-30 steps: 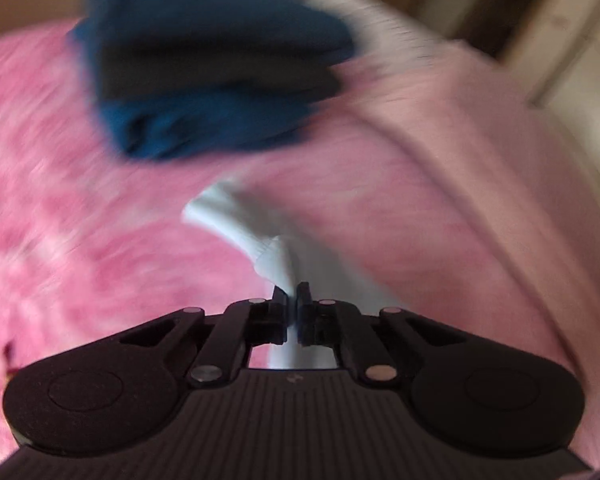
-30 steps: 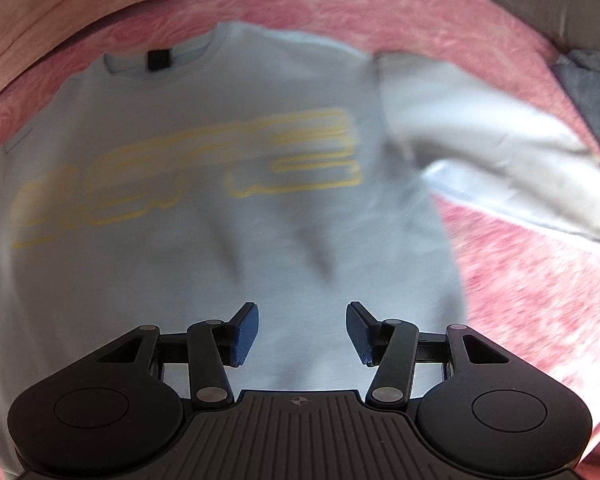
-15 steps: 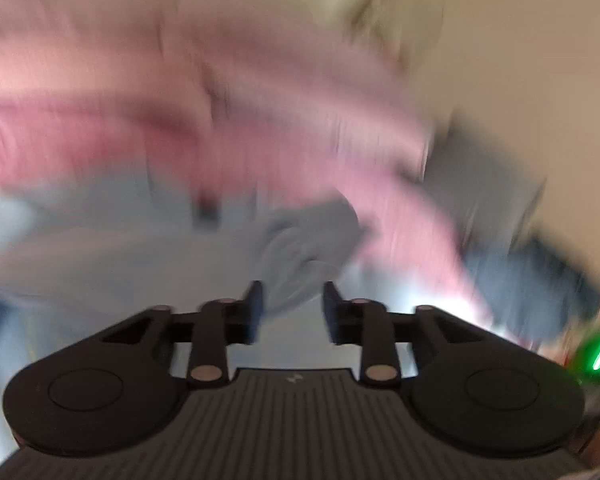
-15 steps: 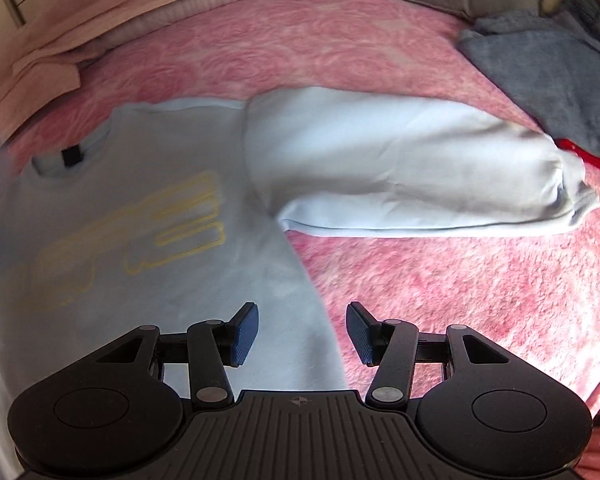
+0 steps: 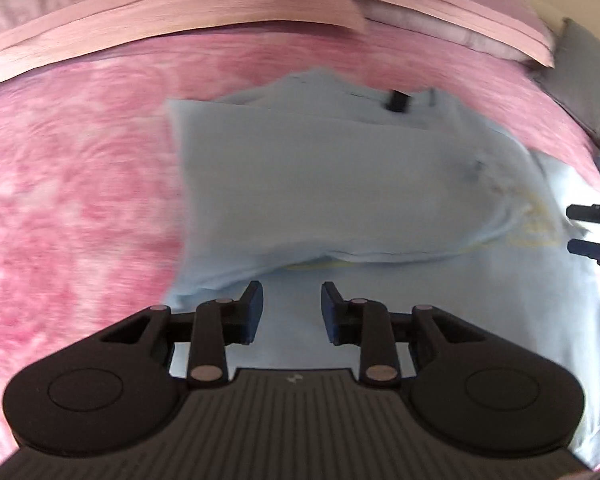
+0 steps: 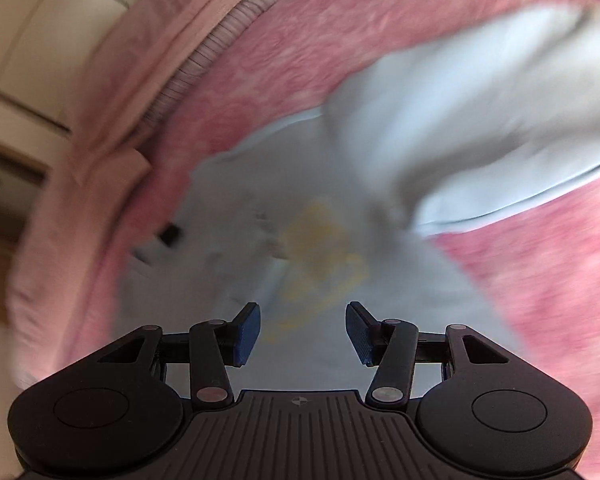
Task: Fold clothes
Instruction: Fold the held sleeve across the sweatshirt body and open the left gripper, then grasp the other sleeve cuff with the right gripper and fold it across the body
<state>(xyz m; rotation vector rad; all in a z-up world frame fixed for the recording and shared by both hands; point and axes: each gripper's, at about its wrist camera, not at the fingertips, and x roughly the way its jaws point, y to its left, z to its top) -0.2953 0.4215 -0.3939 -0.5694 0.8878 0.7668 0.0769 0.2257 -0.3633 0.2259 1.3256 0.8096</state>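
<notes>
A light blue sweatshirt [image 5: 440, 292] is spread on the pink bed cover [image 5: 72, 208], its black neck tag toward 12 o'clock in the left wrist view. One sleeve [image 5: 332, 196] is seen folded across the chest, covering most of the yellow print; only a strip of print shows at about 3 o'clock. The other sleeve [image 6: 480, 104] is shown in the right wrist view lying out over the bed cover toward 1 o'clock, not yet brought in (the view is blurred, so its cuff cannot be made out).

So the fold is judged to be partly done: one sleeve in, the second sleeve and the body folds left.

The left gripper [image 5: 292, 312] is held above the lower body of the sweatshirt, jaws released and nothing between them. The right gripper [image 6: 303, 332] is held over the print, jaws likewise spread and empty.

Compared with a second ago, the left jaws, then clenched on pale cloth, have been let go, and the sleeve has been laid across the chest. The right gripper has been kept spread throughout, and its view has been turned toward the outstretched sleeve.
</notes>
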